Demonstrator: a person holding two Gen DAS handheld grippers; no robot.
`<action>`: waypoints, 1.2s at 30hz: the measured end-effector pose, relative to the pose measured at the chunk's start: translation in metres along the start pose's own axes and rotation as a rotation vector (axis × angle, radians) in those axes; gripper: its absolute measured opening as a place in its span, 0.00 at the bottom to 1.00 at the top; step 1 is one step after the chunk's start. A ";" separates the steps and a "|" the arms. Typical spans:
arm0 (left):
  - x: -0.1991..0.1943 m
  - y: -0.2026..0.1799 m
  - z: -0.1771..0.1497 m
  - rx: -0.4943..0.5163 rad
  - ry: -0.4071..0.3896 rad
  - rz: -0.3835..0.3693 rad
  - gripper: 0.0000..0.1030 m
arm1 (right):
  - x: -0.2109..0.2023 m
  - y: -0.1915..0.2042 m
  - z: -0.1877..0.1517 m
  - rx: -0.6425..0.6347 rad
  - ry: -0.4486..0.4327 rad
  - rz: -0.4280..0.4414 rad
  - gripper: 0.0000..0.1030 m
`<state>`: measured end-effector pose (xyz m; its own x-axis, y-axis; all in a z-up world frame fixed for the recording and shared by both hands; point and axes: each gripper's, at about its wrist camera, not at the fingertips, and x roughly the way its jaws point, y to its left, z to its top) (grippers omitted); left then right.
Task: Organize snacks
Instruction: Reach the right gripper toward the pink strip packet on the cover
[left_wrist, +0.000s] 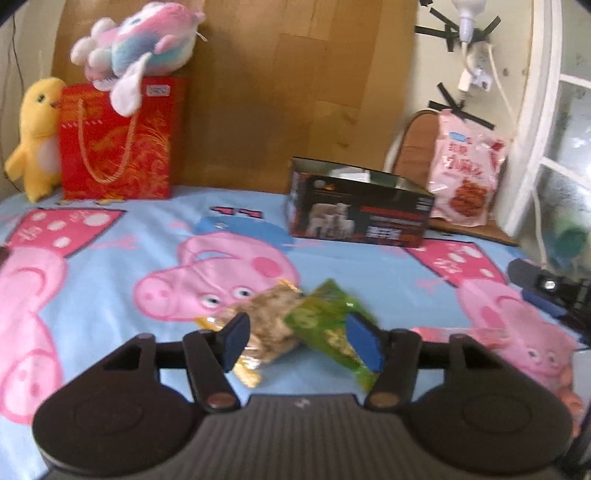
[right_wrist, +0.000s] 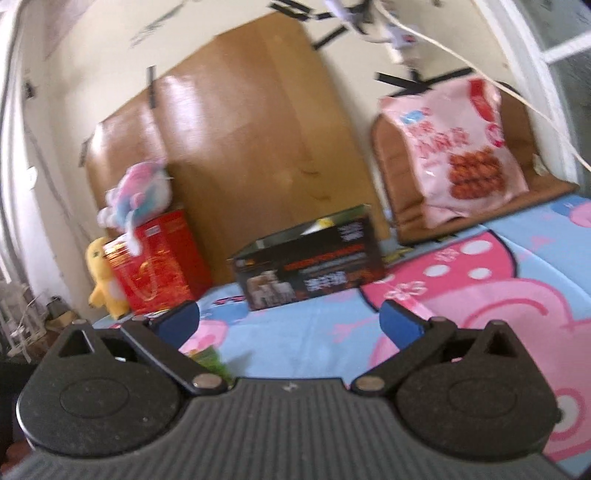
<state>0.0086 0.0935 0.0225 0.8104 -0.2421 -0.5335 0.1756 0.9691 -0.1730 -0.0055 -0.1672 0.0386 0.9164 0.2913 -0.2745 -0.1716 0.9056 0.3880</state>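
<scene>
The left claw (left_wrist: 297, 341) stands wide open and holds nothing; between and just beyond its blue pads (left_wrist: 236, 341) lie two small snack packets on the cartoon-pig bedsheet (left_wrist: 110, 295), a tan one (left_wrist: 273, 325) with gold foil ends and a green one (left_wrist: 325, 325) that overlaps or at least touches it on the right. That overlap is the main hazard, in my judgement: closing here could pinch both packets at once, or catch only a loose foil edge so that the packet slides out on the lift. Both wrappers look slick and crinkly, and the soft bed gives under pressure, so a downward press may bury the packet rather than seat it between the pads. The right claw (right_wrist: 290, 319) is also wide open and empty, raised over the sheet, with a bit of green wrapper (right_wrist: 210, 360) showing just under its left finger; it is near the left claw's work area, so the two could bump if both go for the same spot. The likely destination, the open black box (left_wrist: 358, 206), sits well back near the headboard (left_wrist: 280, 92), with a large pink snack bag (left_wrist: 465, 166) propped beside it; a carry over that span invites a drop if the grip is thin. Both views are blurred, so exact contact is hard to tell.
</scene>
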 end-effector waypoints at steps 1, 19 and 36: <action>0.001 0.000 -0.001 -0.011 0.000 -0.014 0.62 | 0.000 -0.005 0.000 0.017 0.006 -0.016 1.00; 0.021 -0.036 -0.014 0.004 0.035 -0.156 0.61 | 0.020 -0.035 -0.007 0.118 0.197 -0.019 0.96; 0.041 -0.042 -0.001 -0.017 0.103 -0.280 0.61 | 0.022 -0.016 -0.012 -0.031 0.322 0.073 0.89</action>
<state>0.0338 0.0432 0.0066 0.6705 -0.5041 -0.5443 0.3743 0.8634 -0.3384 0.0130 -0.1713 0.0159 0.7406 0.4337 -0.5132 -0.2476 0.8862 0.3915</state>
